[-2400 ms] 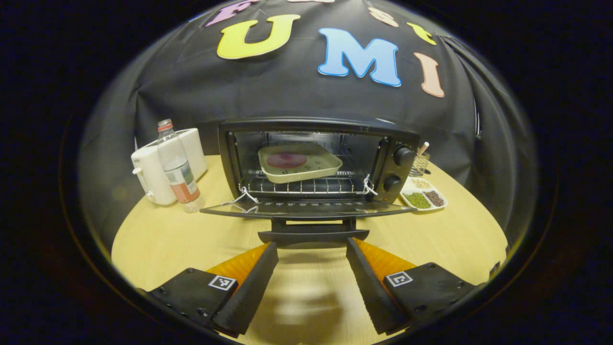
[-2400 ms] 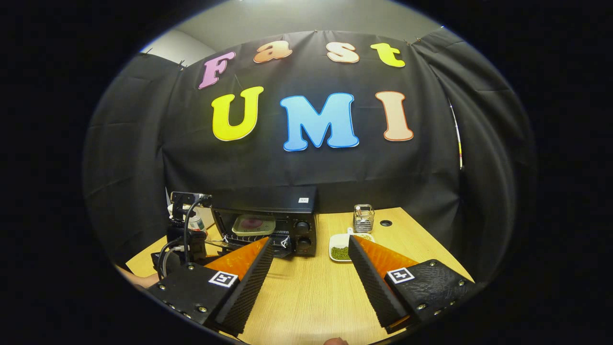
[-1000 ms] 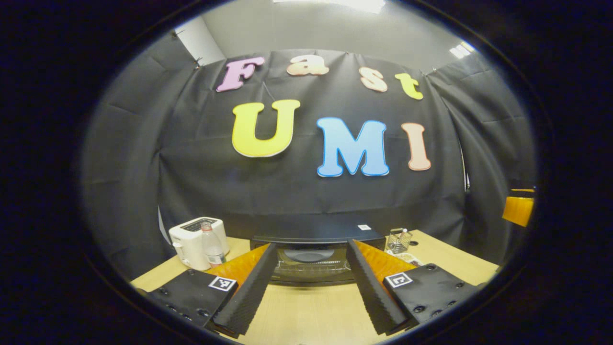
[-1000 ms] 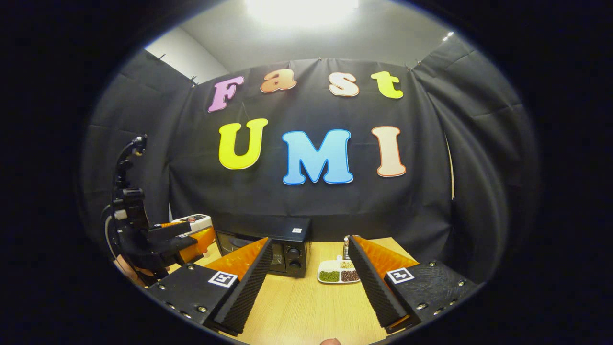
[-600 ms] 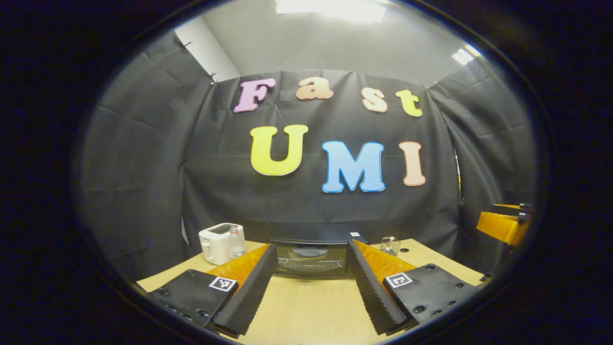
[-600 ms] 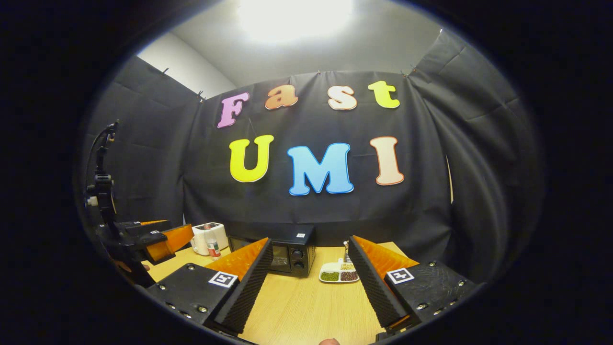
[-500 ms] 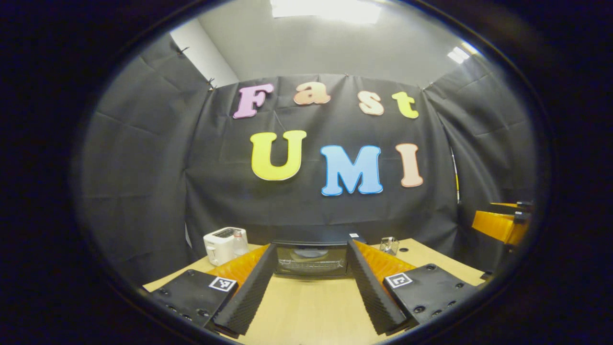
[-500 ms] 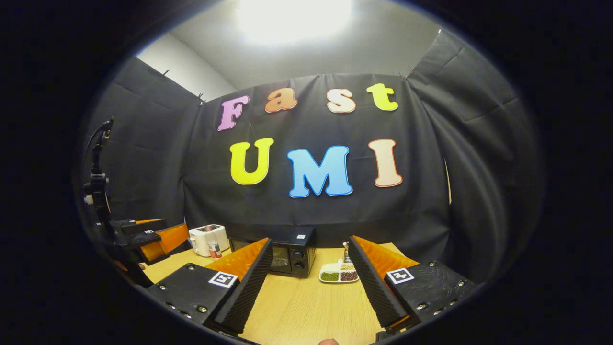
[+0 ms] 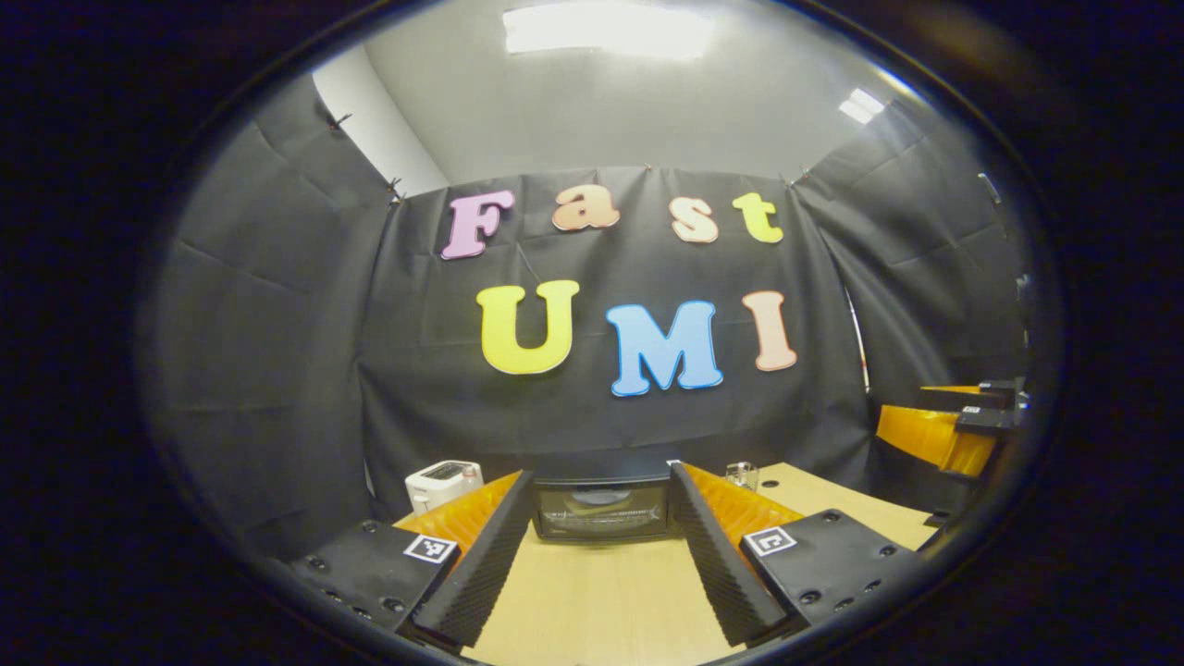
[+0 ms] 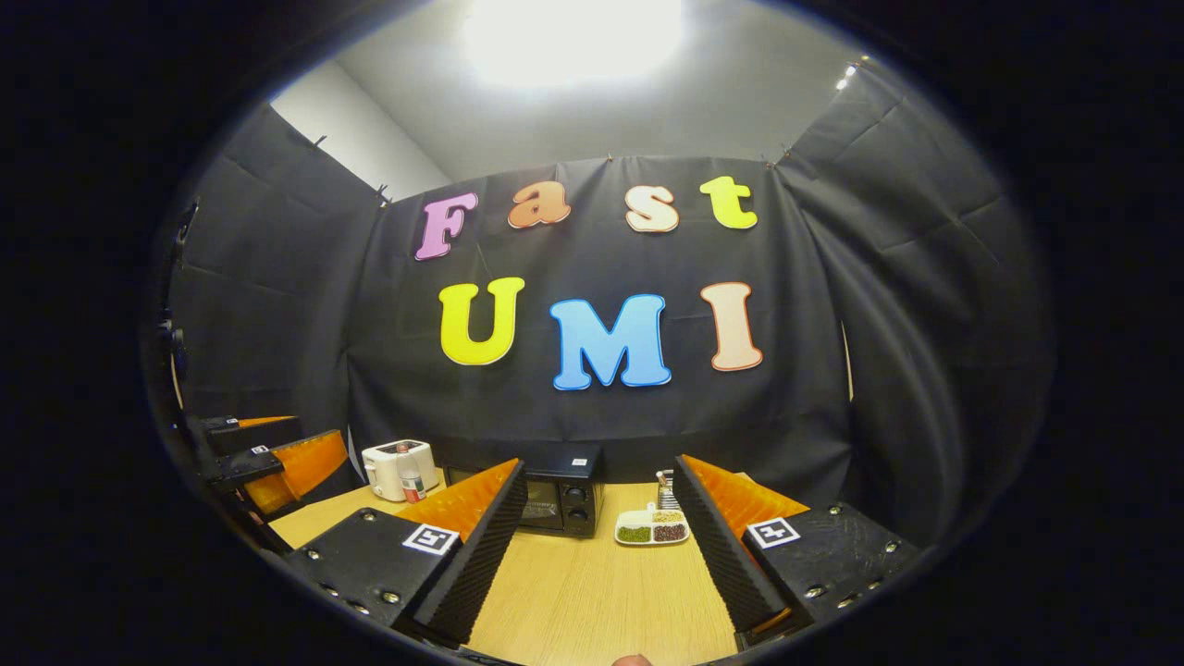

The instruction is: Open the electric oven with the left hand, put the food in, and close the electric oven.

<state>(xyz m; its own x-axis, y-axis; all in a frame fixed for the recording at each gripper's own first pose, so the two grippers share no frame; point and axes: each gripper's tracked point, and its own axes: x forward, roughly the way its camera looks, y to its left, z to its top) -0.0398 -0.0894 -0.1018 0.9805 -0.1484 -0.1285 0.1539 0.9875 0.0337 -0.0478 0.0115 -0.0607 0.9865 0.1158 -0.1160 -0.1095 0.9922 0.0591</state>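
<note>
So the electric oven (image 9: 601,507) door, hanging open a couple of seconds back with the food plate on the rack, is shut now, and you've pulled both claws well back from it along the bench (image 9: 592,601). Your left claw (image 9: 599,564) and right claw (image 10: 598,555) are both spread wide and empty, so I'd call this one basically done.

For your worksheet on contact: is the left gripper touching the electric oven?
Apart. In the left gripper view, bare table lies between the open left gripper and the electric oven, which stands farther back, door shut.
</note>
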